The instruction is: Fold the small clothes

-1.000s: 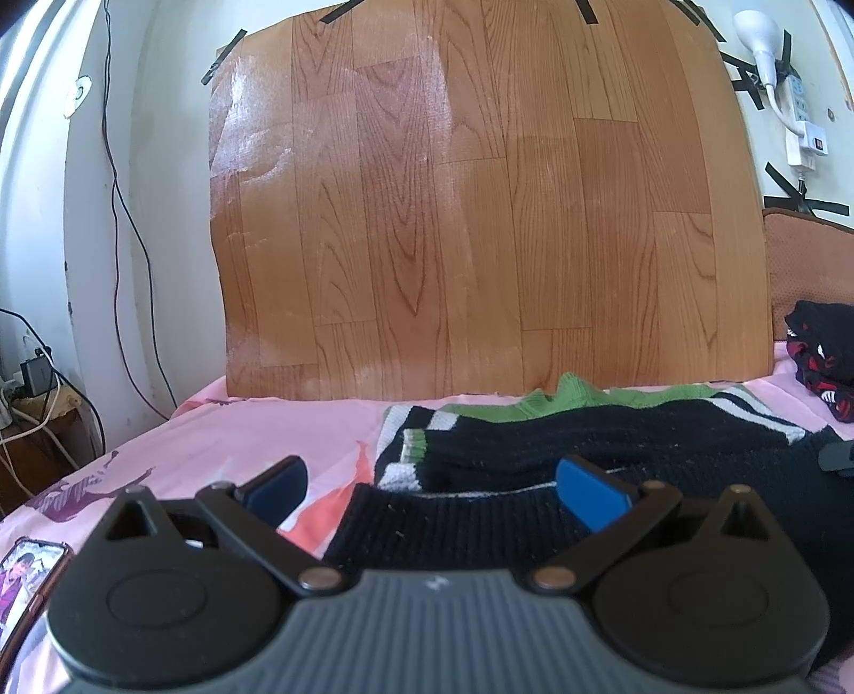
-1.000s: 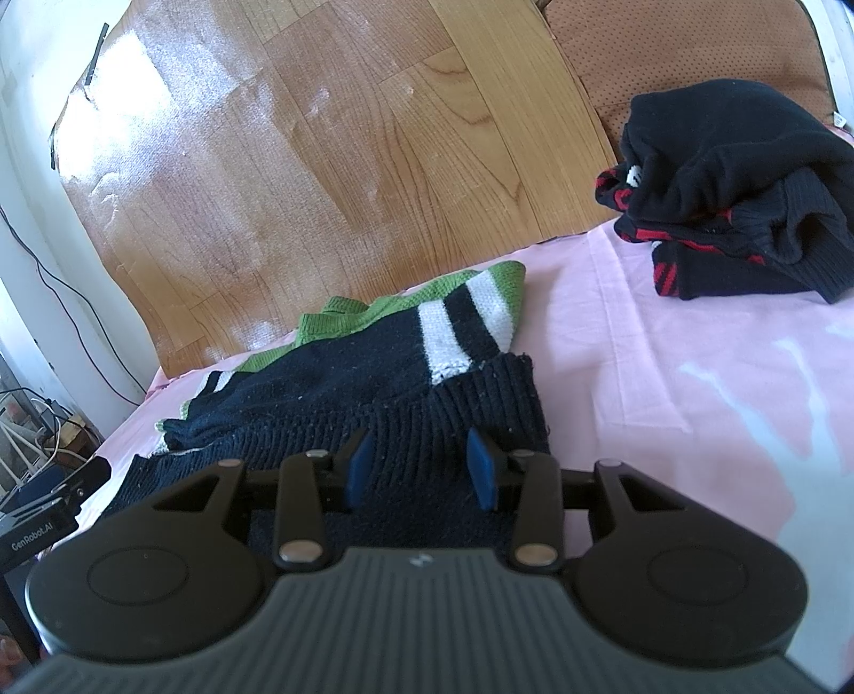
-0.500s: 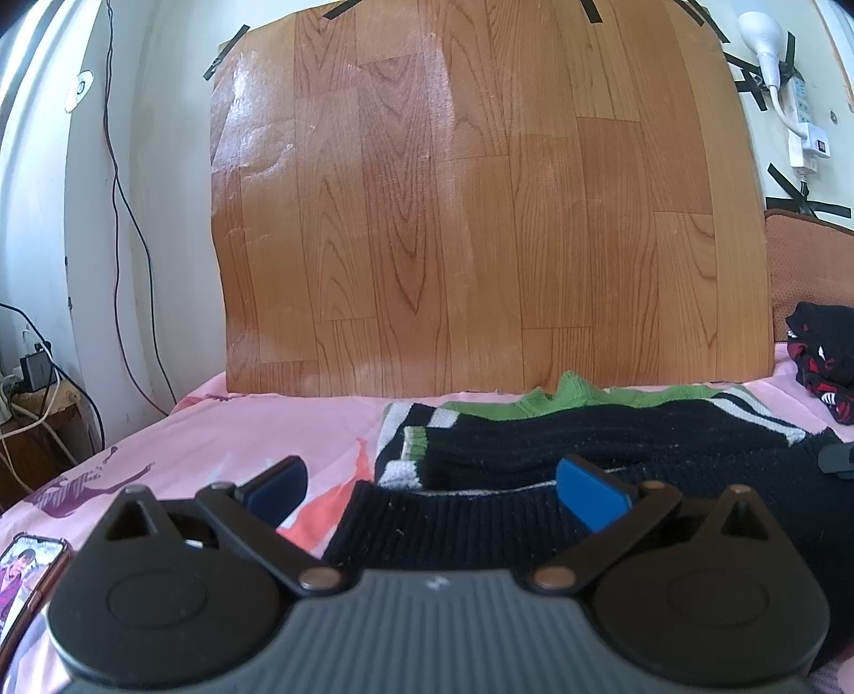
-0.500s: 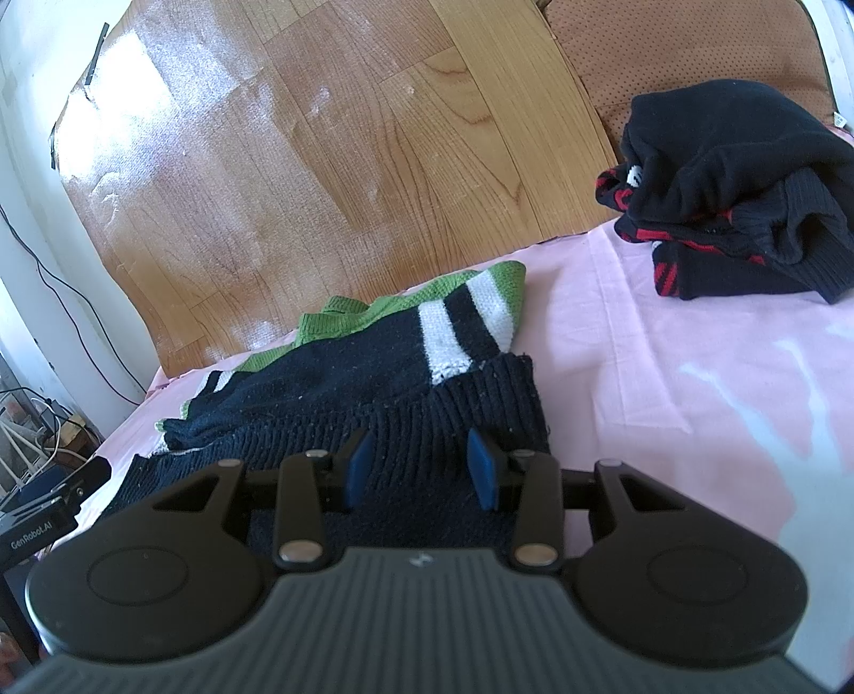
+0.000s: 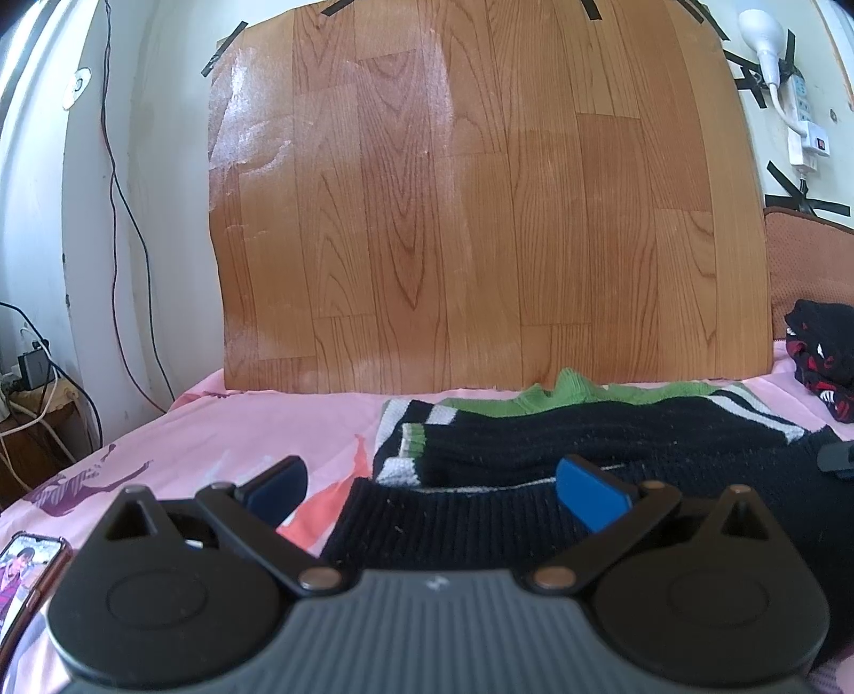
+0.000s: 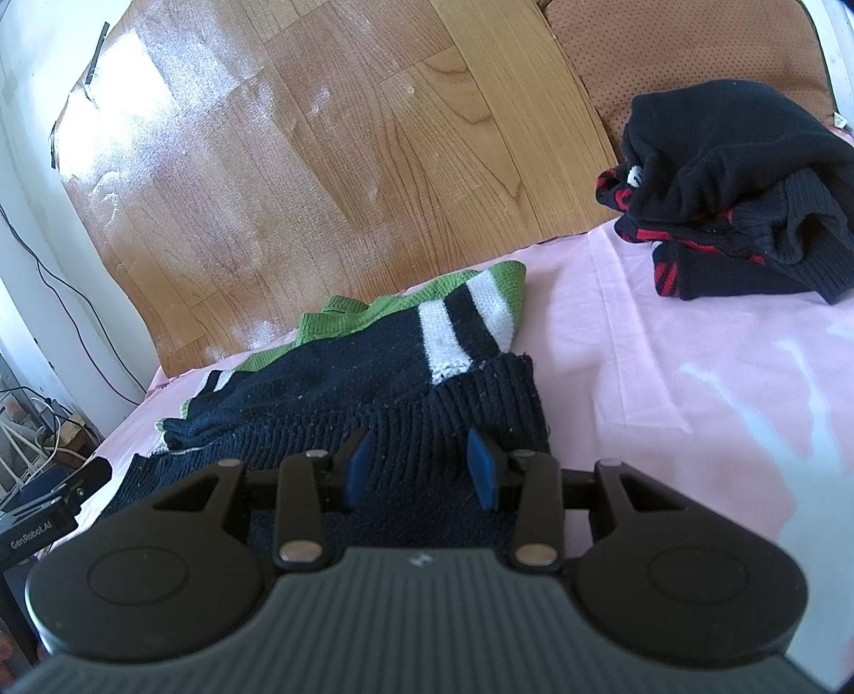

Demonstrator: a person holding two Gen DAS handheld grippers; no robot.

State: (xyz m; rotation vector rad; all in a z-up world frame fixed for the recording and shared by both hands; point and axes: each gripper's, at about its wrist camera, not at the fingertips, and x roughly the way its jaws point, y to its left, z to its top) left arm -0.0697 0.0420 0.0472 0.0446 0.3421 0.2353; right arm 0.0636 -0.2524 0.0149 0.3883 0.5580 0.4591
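Note:
A dark knitted sweater with green and white stripes lies spread flat on the pink bed sheet. Its ribbed hem faces me. My left gripper is open wide just above the hem's left corner, one blue pad over the sheet and the other over the knit. In the right wrist view the same sweater lies under my right gripper. That gripper is open about halfway over the hem's right end, with ribbed knit showing between the pads and not pinched.
A crumpled pile of black and red clothes sits at the far right of the bed, before a brown cushion. A wood-pattern panel covers the wall behind. A phone lies at the bed's near left edge. Cables hang at the left.

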